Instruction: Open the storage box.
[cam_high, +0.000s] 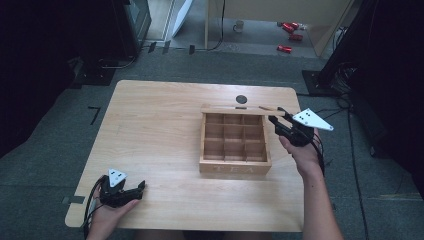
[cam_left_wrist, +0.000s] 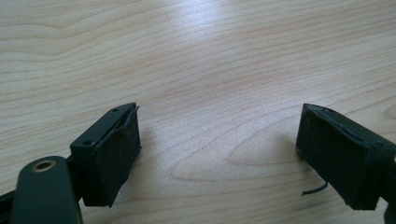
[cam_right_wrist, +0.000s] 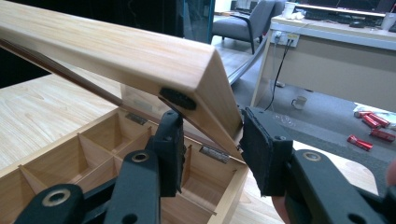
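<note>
A wooden tea box (cam_high: 235, 167) with several empty compartments sits right of the table's middle, marked TEA on its front wall. Its lid (cam_high: 240, 109) stands raised along the back edge. My right gripper (cam_high: 276, 120) is at the lid's right end. In the right gripper view the lid (cam_right_wrist: 140, 56) slants overhead, and the right gripper (cam_right_wrist: 210, 126) is shut on its near corner, one jaw inside and one outside. My left gripper (cam_high: 140, 189) rests at the table's front left, far from the box. The left gripper (cam_left_wrist: 217, 135) stands open over bare wood.
A small dark round hole (cam_high: 241, 99) lies in the table just behind the box. Red cans (cam_high: 287, 30) lie on the floor beyond the table. An office chair (cam_right_wrist: 247, 21) and a desk stand farther back. Dark equipment flanks both sides.
</note>
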